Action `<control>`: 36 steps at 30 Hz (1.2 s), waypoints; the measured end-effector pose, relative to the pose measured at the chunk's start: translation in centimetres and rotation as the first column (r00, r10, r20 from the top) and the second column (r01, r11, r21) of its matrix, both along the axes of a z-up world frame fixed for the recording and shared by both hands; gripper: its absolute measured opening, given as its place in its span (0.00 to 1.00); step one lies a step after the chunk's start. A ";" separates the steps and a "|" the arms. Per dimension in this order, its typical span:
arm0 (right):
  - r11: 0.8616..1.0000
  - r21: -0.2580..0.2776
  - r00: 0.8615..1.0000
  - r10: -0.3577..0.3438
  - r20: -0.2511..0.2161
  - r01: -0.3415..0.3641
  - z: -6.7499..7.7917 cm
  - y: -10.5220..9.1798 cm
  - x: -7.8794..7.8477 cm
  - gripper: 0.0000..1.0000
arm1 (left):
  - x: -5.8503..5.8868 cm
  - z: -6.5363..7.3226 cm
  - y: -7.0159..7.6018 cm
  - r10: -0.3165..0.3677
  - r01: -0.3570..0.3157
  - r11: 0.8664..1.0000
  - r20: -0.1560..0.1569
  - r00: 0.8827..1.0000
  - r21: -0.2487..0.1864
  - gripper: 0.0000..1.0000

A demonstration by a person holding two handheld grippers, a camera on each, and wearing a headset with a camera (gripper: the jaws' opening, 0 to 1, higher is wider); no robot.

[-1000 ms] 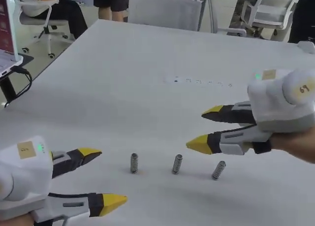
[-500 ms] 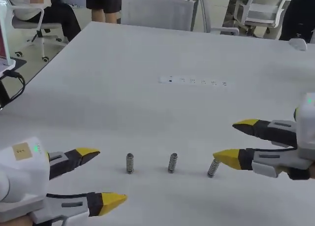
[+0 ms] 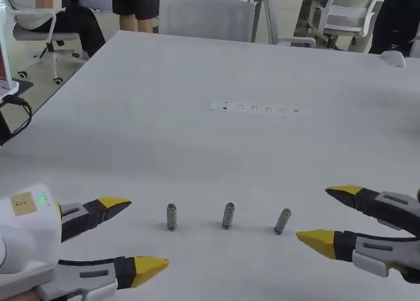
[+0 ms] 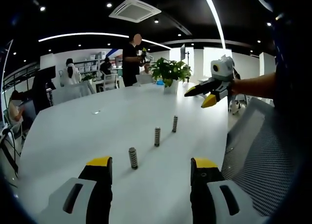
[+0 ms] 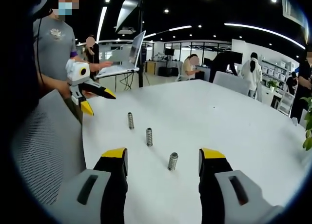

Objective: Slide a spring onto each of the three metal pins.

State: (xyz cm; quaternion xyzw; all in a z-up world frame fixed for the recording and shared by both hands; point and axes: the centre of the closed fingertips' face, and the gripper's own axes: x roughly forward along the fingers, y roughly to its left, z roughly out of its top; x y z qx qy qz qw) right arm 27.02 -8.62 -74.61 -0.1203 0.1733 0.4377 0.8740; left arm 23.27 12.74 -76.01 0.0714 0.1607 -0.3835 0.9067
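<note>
Three springs (image 3: pixel 228 216) stand upright in a row on the white table (image 3: pixel 197 143), between the grippers. Left gripper (image 3: pixel 147 233): jaws wide apart, holding nothing. Right gripper (image 3: pixel 314 214): the same, near the right-hand spring. Tan label (image 3: pixel 21 201) on left gripper, handwriting possibly digits, too small to read.

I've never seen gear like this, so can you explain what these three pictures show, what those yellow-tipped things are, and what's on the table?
A person holds one grasping tool in each hand; there is no robot arm. The head view looks down from a headset at the left tool and right tool above a white table. The two round pictures come from a camera riding on each tool, looking along its yellow-tipped jaws. Three small springs stand in a row on the table, the right one leaning. Both tools are open and hold nothing.
</note>
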 end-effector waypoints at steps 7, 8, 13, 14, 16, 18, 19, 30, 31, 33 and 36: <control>0.998 0.044 0.999 -0.041 0.015 0.040 -0.9 -0.6 0.0 0.62 | -0.4 -0.3 -0.1 0.006 -0.006 1.000 -0.005 1.000 -0.009 0.61; 0.998 0.047 0.999 -0.046 0.010 0.046 -1.1 -0.7 0.0 0.62 | -0.4 -0.3 0.0 0.008 -0.008 1.000 -0.006 1.000 -0.008 0.61; 0.997 0.052 0.998 -0.056 0.003 0.055 -1.8 -0.8 -0.5 0.62 | -0.5 -0.5 0.1 0.012 -0.013 1.000 -0.010 1.000 -0.011 0.62; 0.997 0.046 0.998 -0.056 -0.004 0.056 -2.1 -0.7 -0.6 0.62 | -0.4 -0.7 0.2 0.018 -0.018 1.000 -0.014 1.000 -0.011 0.62; 0.997 0.047 0.999 -0.052 -0.013 0.053 -2.7 -0.7 -0.8 0.63 | -0.4 -0.9 0.3 0.021 -0.021 1.000 -0.019 1.000 -0.013 0.62; 0.998 0.044 0.999 -0.052 -0.016 0.052 -2.8 -0.5 -1.0 0.63 | -0.4 -1.0 0.3 0.022 -0.022 1.000 -0.021 1.000 -0.012 0.62; 0.998 0.040 0.999 -0.051 -0.014 0.052 -3.0 -0.5 -1.0 0.64 | -0.4 -1.1 0.3 0.022 -0.022 1.000 -0.023 0.999 -0.012 0.62; 0.996 0.047 0.997 -0.070 -0.034 0.072 -3.7 -0.9 -1.0 0.65 | -0.3 -2.6 0.5 0.041 -0.042 0.999 -0.056 0.998 -0.016 0.62; 0.996 0.046 0.997 -0.071 -0.033 0.073 -3.7 -0.9 -0.9 0.65 | -0.3 -2.6 0.5 0.041 -0.043 0.999 -0.061 0.997 -0.018 0.62; 0.996 0.057 0.997 -0.072 -0.034 0.074 -3.7 -0.8 -0.9 0.66 | -0.4 -2.7 0.5 0.041 -0.042 0.999 -0.063 0.997 -0.015 0.62; 0.996 0.054 0.997 -0.074 -0.036 0.076 -3.9 -0.8 -0.9 0.67 | -0.3 -2.8 0.5 0.044 -0.045 0.999 -0.065 0.997 -0.015 0.62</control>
